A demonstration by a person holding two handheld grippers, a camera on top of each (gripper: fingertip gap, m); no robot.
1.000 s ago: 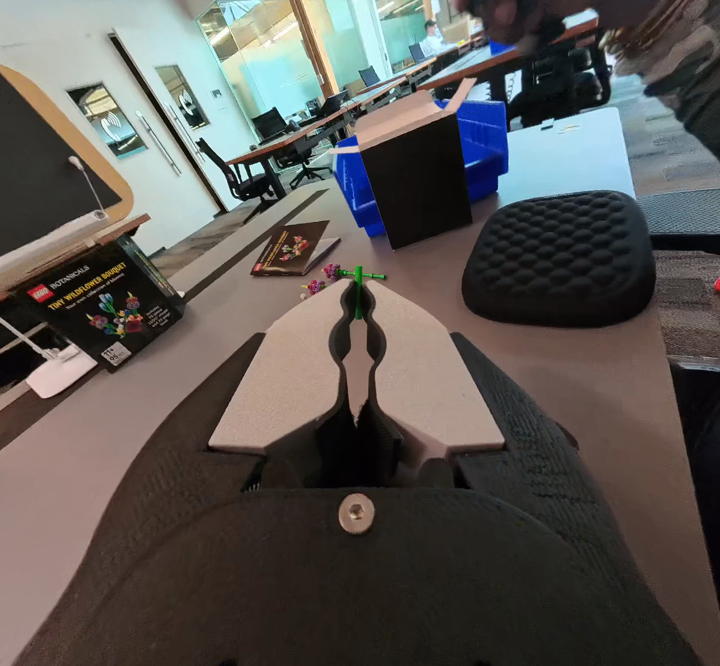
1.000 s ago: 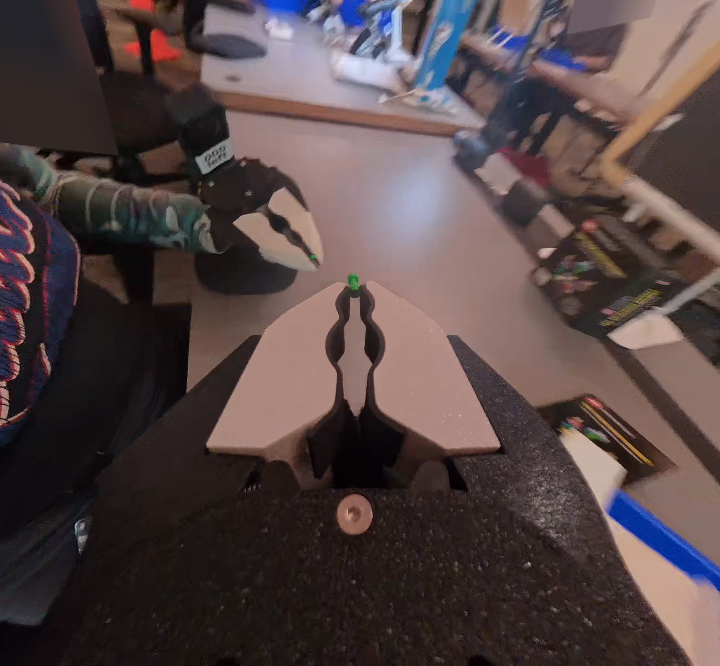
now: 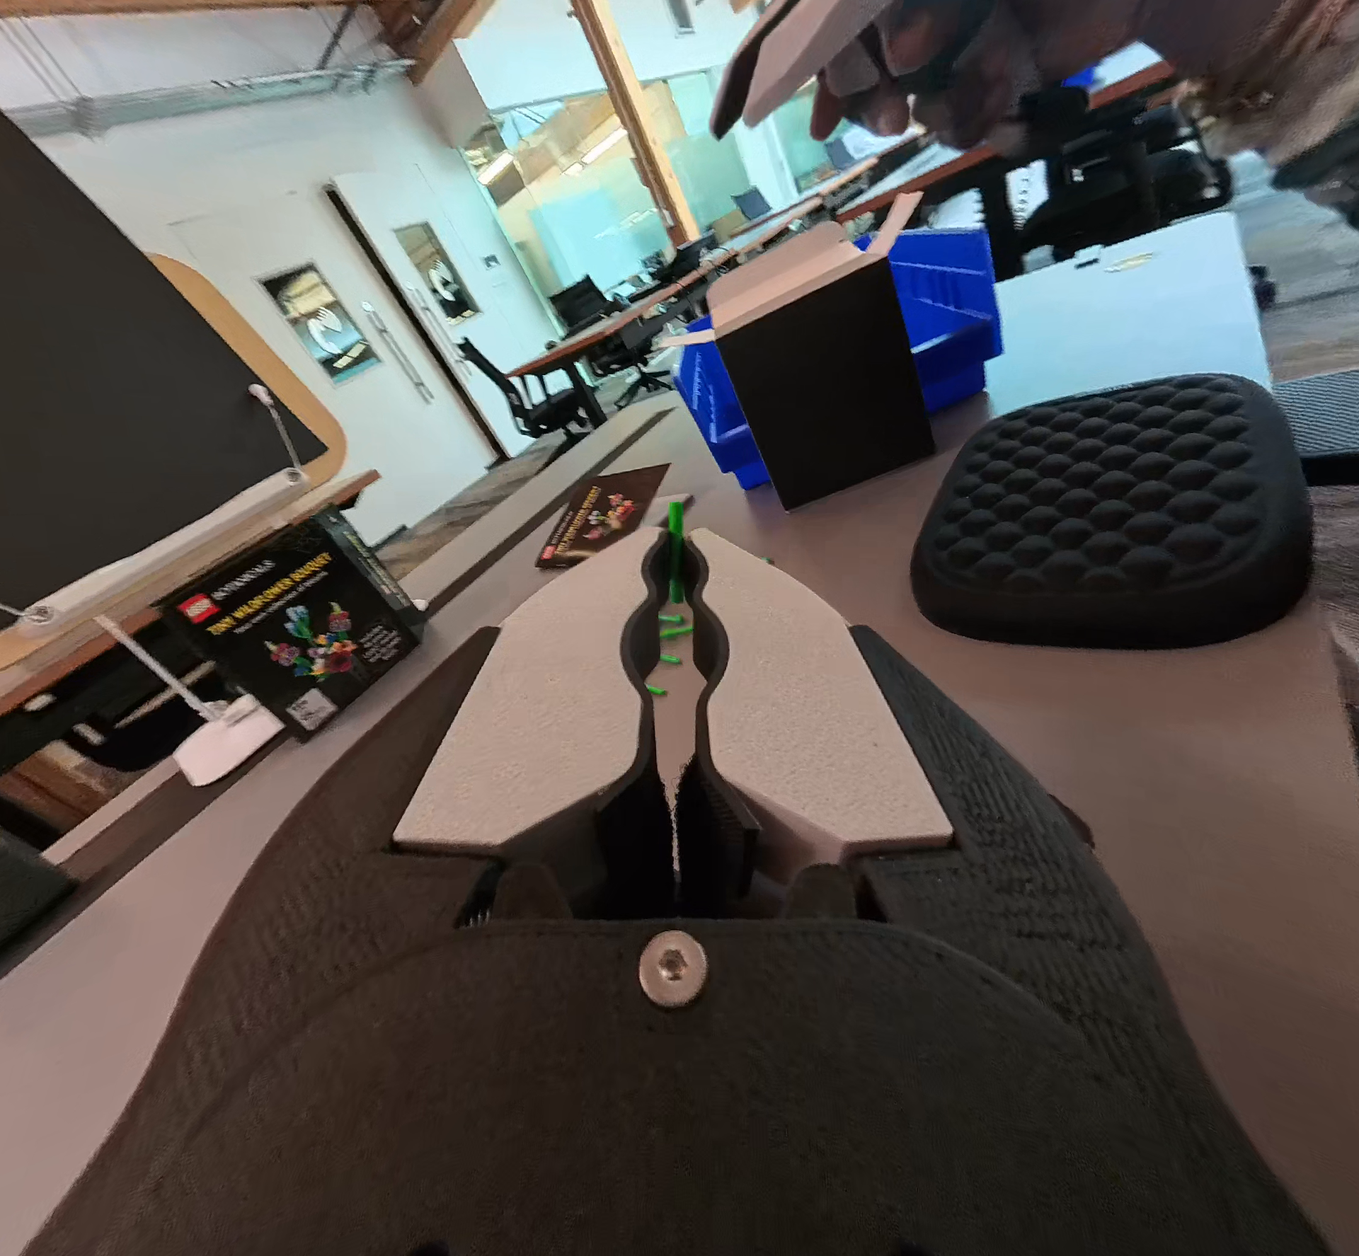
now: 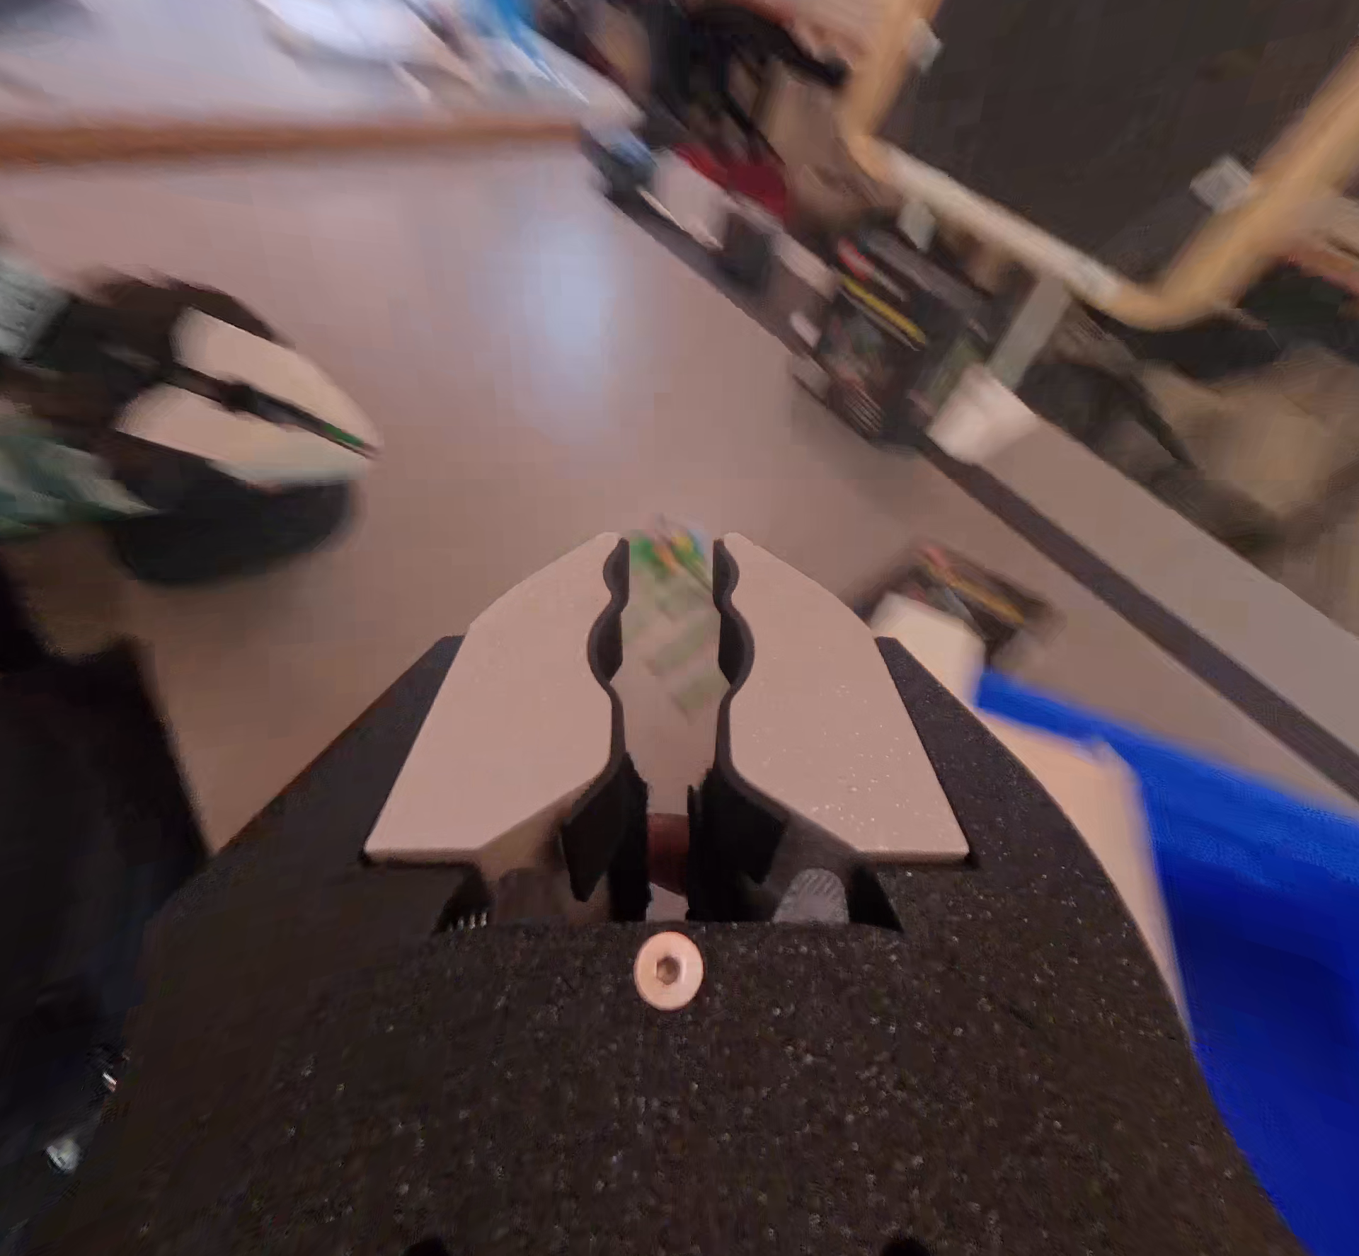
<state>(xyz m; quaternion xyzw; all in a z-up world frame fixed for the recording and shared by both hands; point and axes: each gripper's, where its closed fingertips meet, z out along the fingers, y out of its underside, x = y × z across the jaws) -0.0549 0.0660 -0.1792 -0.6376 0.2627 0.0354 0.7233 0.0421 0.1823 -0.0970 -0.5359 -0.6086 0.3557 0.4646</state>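
My left gripper is shut on a thin green stem that stands upright between its tips, above the grey table. Several small green pieces lie on the table below and show through the gap between the jaws. My right gripper is open, with blurred green and yellow pieces on the table seen between its fingers. It also shows high at the upper right of the left wrist view. The left gripper, stem at its tip, shows at the left of the right wrist view.
A black open box stands against a blue bin. A black dimpled cushion lies to the right. A booklet and a black toy box are to the left. The right wrist view is motion-blurred. Some 20 centimeters of space lies between my two pairs of fingers.
My right gripper has opened and the green piece it pinched is gone from its tips. It has swung nearer to the left gripper. The left gripper has tilted upward, still holding the stem.
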